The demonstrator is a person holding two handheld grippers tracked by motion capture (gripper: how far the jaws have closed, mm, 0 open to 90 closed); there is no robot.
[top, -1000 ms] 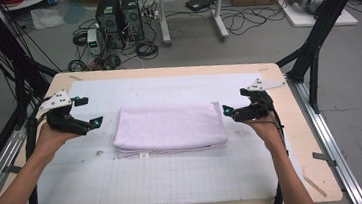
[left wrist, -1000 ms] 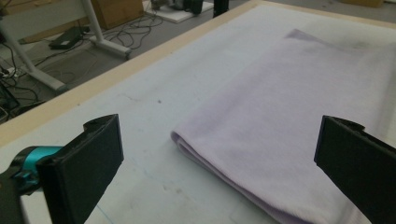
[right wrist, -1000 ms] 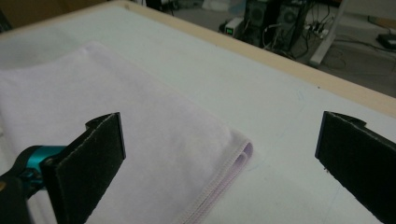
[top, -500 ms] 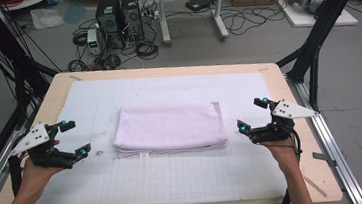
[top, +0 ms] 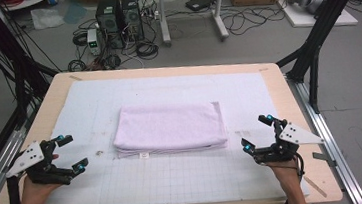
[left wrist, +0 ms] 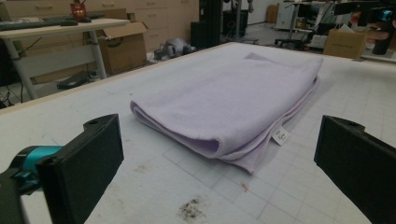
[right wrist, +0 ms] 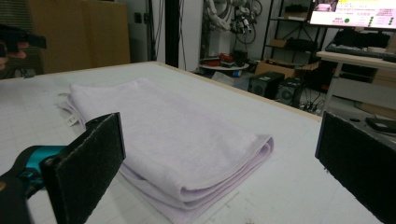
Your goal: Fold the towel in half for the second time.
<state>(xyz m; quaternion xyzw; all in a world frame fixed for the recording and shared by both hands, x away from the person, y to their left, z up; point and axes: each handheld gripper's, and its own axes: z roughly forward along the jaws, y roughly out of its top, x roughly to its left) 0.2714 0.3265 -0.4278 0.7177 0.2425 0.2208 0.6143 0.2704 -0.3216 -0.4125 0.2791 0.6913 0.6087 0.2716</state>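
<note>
A folded lilac towel [top: 169,127] lies flat in the middle of the white gridded mat [top: 176,178], with a small white label [top: 144,156] at its near edge. My left gripper [top: 72,153] hovers near the mat's front left corner, open and empty, well left of the towel. My right gripper [top: 257,133] is at the front right, also open and empty, just right of the towel's near corner. The left gripper view looks at the towel [left wrist: 233,105] between wide-apart jaws. The right gripper view shows the towel's folded corner [right wrist: 187,154] between its jaws.
The mat covers a wooden table [top: 289,96] with bare strips at the sides. A dark smudge [top: 98,152] marks the mat left of the towel. Computer towers [top: 118,17], cables and black frame legs [top: 314,49] stand on the floor beyond the far edge.
Both grippers have drawn back from the towel's ends toward the table's near edge and outward. The towel has not moved.
</note>
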